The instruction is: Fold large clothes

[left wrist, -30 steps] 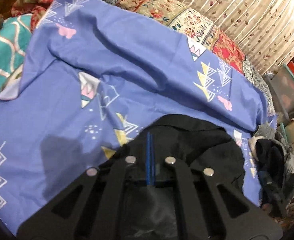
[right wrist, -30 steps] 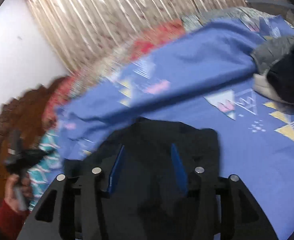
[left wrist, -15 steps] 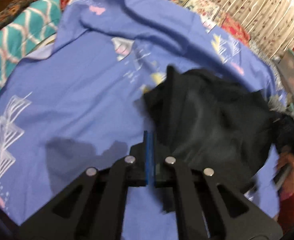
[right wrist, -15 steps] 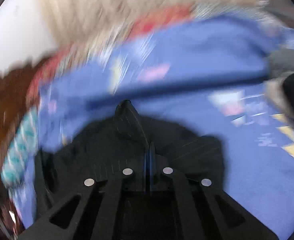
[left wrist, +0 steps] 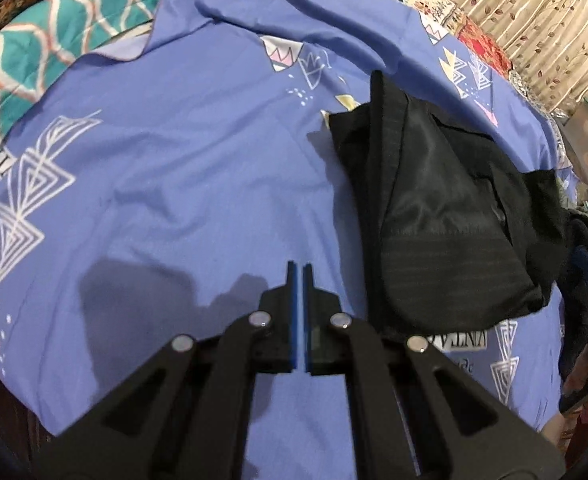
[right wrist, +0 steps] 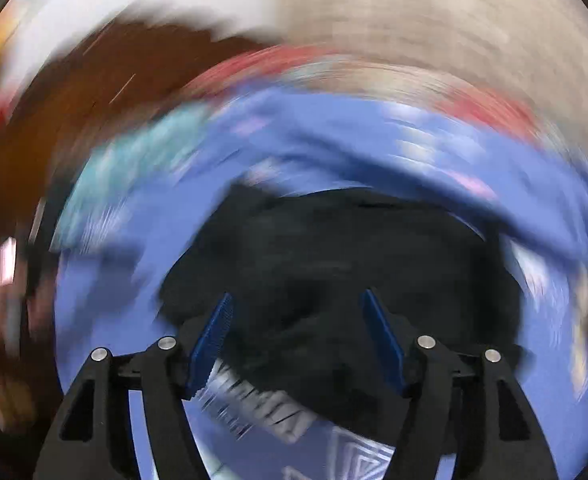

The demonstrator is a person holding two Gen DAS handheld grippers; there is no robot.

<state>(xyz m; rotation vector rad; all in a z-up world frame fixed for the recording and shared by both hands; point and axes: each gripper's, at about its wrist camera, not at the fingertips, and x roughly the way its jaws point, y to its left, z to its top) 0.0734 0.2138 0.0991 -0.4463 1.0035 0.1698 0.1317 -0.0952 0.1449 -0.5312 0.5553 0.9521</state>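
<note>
A black garment [left wrist: 438, 216] lies bunched on the purple patterned bedsheet [left wrist: 166, 168], right of centre in the left wrist view, its shiny lining showing. My left gripper [left wrist: 299, 276] is shut and empty, hovering over bare sheet to the left of the garment. In the blurred right wrist view the black garment [right wrist: 334, 264] lies just beyond my right gripper [right wrist: 296, 304], which is open with its blue pads [right wrist: 214, 332] spread and nothing between them.
A teal patterned blanket [left wrist: 42, 52] lies at the far left. A floral quilt [left wrist: 474, 32] and a beige curtain [left wrist: 534, 12] run behind the bed. A pile of dark clothes [left wrist: 586, 264] sits at the right edge. The right wrist view is heavily motion-blurred.
My left gripper let go of the black garment and pulled back left; the garment dropped onto the sheet. My right gripper closed, then opened again, and is swinging fast.
</note>
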